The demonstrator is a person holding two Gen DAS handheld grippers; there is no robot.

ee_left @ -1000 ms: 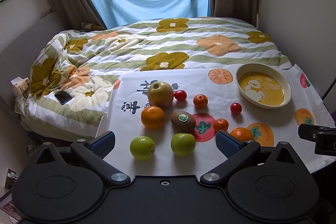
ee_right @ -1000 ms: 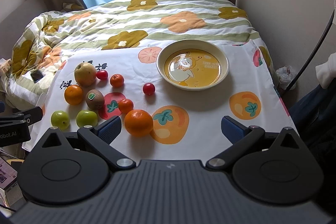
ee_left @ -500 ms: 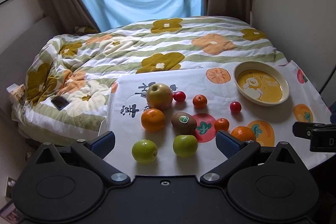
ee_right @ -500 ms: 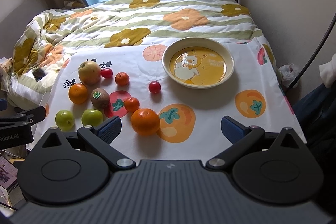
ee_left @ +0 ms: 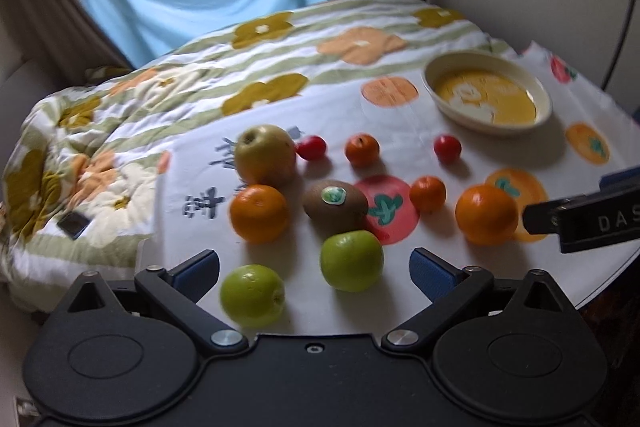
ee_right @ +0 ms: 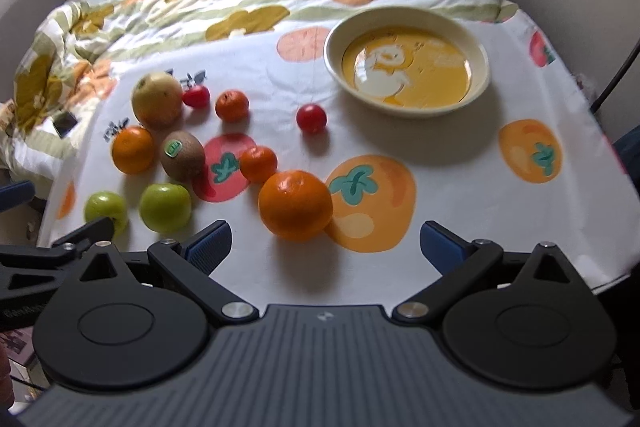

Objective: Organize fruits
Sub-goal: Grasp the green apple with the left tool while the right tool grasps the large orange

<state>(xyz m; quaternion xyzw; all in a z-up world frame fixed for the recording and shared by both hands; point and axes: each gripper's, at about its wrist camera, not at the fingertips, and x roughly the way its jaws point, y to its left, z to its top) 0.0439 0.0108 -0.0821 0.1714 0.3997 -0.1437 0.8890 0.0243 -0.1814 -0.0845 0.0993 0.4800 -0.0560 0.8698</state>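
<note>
Our left gripper (ee_left: 314, 269) and right gripper (ee_right: 325, 241) gape, holding nothing. Two green apples (ee_left: 351, 261) sit between our left fingers; the big orange (ee_right: 295, 205) lies at our right's 11 o'clock. The kiwi (ee_right: 183, 155) lies sideways, sticker up. The bowl (ee_right: 407, 61) sits at 1 o'clock.

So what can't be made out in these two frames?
- Left wrist view: the right gripper is cut off by the frame edge; its jaws are unseen.
- Kiwi sticker text: too small, blurred.
- Dark flat object on the duvet: too small to identify.
</note>
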